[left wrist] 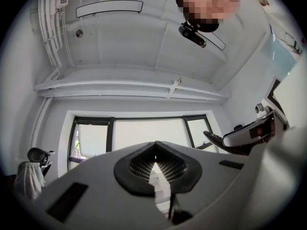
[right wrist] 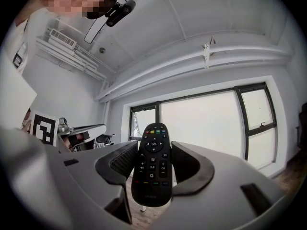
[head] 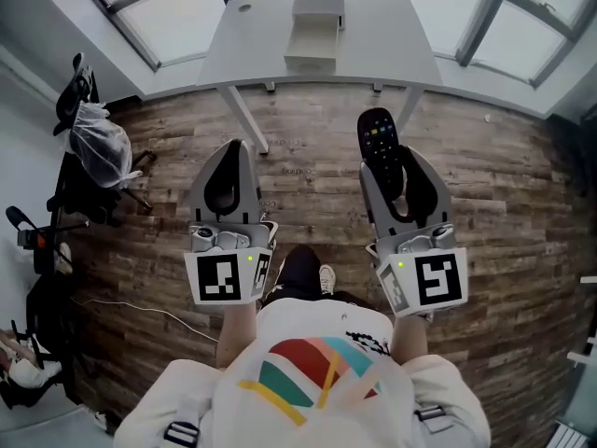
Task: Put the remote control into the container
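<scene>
**Q:** How is the carry best done?
**A:** The remote control (head: 378, 140) should be released only once it is lowered inside the container (head: 315, 28), which is seen on the table (head: 401, 59), well ahead.

**Q:** Where is the remote located?
**A:** It is clamped between the right gripper's (head: 395, 180) jaws, with the button end projecting past the tips. The left gripper (head: 233, 157) is closed on nothing.

Remote control (head: 378, 138): lower end hidden between pads of right gripper (head: 396, 171) in head view; button print too small to read there. Container (head: 315, 28), at middle of worktop (head: 252, 54) far edge: open or lidded, cannot tell. Left gripper (left wrist: 154, 164) view: pale strip (left wrist: 156, 182) in slit below pads, too narrow to identify.
</scene>
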`<action>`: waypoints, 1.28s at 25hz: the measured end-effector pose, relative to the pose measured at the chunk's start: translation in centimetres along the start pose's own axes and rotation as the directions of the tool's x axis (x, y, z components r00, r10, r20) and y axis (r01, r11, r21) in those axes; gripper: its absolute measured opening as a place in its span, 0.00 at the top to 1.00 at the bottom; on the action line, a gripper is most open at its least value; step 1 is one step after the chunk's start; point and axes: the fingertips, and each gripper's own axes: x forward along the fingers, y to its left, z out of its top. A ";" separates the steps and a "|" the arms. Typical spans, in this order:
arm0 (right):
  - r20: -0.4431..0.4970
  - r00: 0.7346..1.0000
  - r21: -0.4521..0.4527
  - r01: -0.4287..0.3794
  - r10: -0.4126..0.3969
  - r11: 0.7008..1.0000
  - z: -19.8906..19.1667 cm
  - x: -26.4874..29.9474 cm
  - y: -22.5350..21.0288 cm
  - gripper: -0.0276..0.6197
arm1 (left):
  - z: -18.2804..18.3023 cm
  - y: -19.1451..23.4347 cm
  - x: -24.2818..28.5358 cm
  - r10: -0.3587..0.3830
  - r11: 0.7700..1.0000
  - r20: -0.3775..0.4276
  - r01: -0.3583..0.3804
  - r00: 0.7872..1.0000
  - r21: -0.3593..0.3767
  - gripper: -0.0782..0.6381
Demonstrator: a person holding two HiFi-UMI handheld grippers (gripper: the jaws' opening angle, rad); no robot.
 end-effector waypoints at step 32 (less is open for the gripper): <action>-0.001 0.998 -0.041 0.063 -0.063 0.997 0.6 21.4 -5.9 0.61 | -7.7 9.8 22.2 -0.058 0.998 0.046 0.058 0.997 -0.001 0.88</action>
